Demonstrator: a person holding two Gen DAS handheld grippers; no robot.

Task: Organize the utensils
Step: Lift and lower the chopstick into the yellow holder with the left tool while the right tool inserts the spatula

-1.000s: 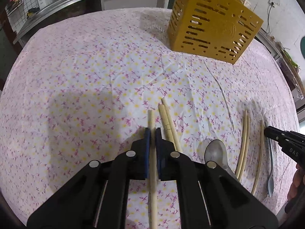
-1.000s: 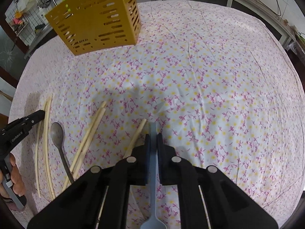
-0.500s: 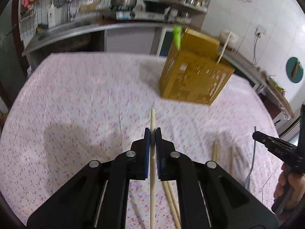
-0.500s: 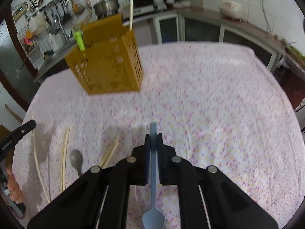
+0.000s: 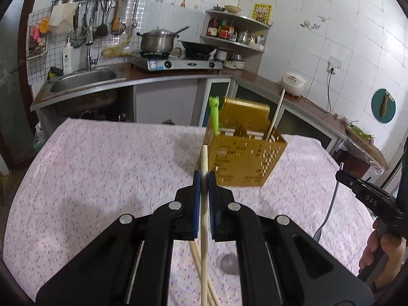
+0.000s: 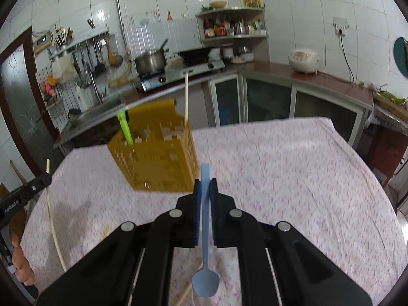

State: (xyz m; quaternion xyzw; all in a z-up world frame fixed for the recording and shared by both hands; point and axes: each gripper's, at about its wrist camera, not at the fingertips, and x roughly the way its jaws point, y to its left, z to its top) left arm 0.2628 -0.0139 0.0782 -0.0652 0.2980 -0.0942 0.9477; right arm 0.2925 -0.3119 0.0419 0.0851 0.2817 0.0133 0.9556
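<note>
My left gripper (image 5: 203,176) is shut on a wooden chopstick (image 5: 204,219) and holds it above the table, pointing at the yellow slotted utensil holder (image 5: 244,158). My right gripper (image 6: 205,183) is shut on a blue spoon (image 6: 205,255) by its handle, bowl end toward me. The holder (image 6: 155,163) stands at the table's far side with a green utensil (image 6: 125,127) and one chopstick (image 6: 186,97) upright in it. The right gripper also shows at the right edge of the left wrist view (image 5: 367,196).
The table carries a floral pink cloth (image 5: 102,168). More chopsticks (image 5: 201,267) and a metal spoon (image 5: 228,262) lie on it below my left gripper. Kitchen counters, a sink (image 5: 81,81) and a stove (image 5: 178,61) stand behind the table.
Both grippers have lifted off the table with the chopstick and the blue spoon and tilted up toward the holder. The other utensils stay on the cloth.
</note>
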